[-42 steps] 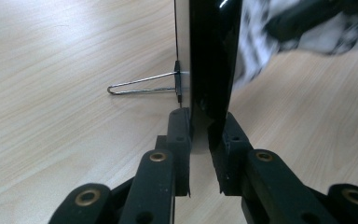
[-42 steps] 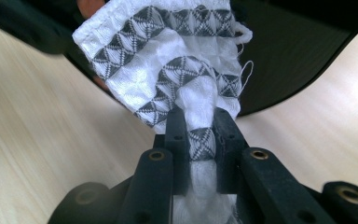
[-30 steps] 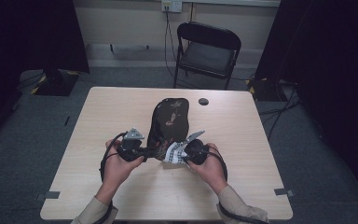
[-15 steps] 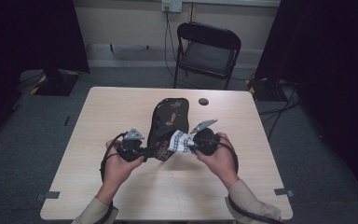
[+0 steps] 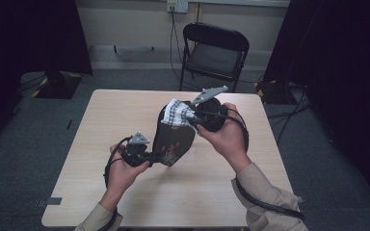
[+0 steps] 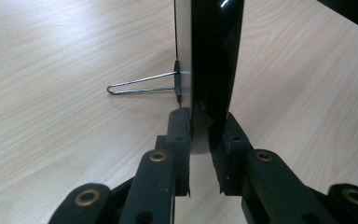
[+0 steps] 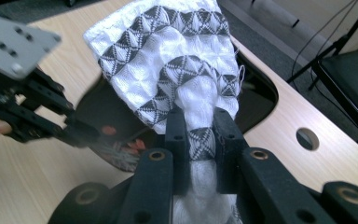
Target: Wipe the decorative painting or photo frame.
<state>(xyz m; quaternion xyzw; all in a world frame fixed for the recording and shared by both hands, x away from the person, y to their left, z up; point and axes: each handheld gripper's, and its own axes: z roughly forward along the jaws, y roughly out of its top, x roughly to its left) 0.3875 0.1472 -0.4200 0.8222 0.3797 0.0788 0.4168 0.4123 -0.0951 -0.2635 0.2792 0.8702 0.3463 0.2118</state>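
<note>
A glossy black panel (image 5: 176, 144) with a red floral print stands tilted on the table (image 5: 106, 125). My left gripper (image 5: 155, 157) is shut on its lower edge. In the left gripper view the jaws (image 6: 200, 121) pinch the thin black panel (image 6: 214, 56), and a wire stand (image 6: 140, 84) sticks out from its back. My right gripper (image 5: 192, 115) is raised at the panel's top end, shut on a white cloth (image 5: 177, 113) with a dark diamond pattern. In the right gripper view the cloth (image 7: 168, 51) bunches between the jaws (image 7: 200, 123), above the panel (image 7: 121, 142).
A black folding chair (image 5: 215, 50) stands behind the table's far edge. A small dark round spot (image 7: 307, 138) marks the tabletop near the far right. My left gripper (image 7: 32, 112) appears at the left of the right gripper view. Cables trail from both grippers.
My right hand has risen with the cloth from the panel's lower end to its top end. The left hand and the panel have kept still.
</note>
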